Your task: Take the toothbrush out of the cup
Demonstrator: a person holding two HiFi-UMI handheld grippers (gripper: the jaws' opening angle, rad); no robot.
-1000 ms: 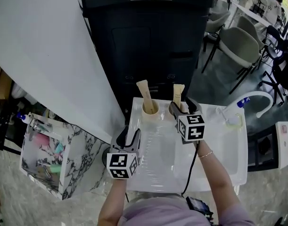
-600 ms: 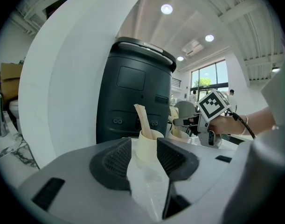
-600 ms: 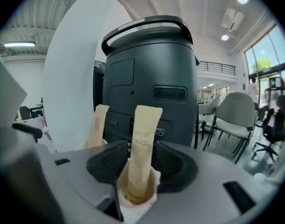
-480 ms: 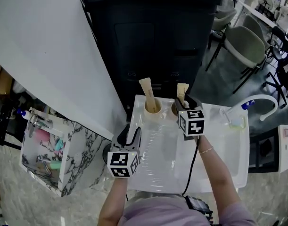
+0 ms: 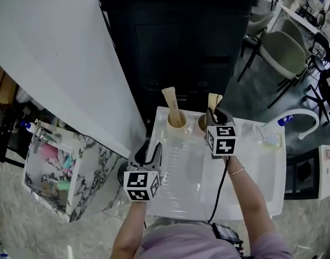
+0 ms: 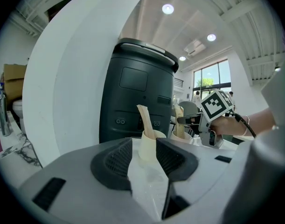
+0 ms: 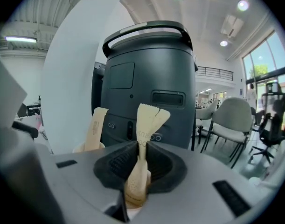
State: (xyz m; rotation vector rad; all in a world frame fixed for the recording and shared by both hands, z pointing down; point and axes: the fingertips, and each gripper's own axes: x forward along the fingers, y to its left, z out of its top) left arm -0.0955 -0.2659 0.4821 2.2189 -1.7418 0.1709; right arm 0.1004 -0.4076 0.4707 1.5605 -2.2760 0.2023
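The right tool [image 7: 141,159] has just been closing, and its two dark pads now press from both sides on the paper-wrapped toothbrush [image 7: 147,118], gripping it a little below the wrapper's notched top. The wrapped handle runs down from the pads into the cup [image 5: 202,124], so the toothbrush is clamped but not yet lifted out; it stands nearly upright in the right-hand cup at the far edge of the white desk [image 5: 251,171]. With the grip made, I judge the grasping step done, and what is left is a steady pull upward until the lower end clears the rim. The thin wrapper could slip or crumple if the pull goes sideways, and the light cup might tip with it. A second earlier the same jaws stood wide on either side of the wrapper without touching it; the hand has hardly shifted since, only the jaws have come together. The left tool [image 6: 144,154] waits low over the near left part of the desk, its jaws apart and empty after easing slightly inward, and it points toward a second cup [image 5: 176,127] with its own wrapped second toothbrush [image 5: 172,102], which is well beyond its pads. Both cups and that second toothbrush sit where they sat in the earlier frames. Behind the desk rises a tall black bin [image 5: 175,47].
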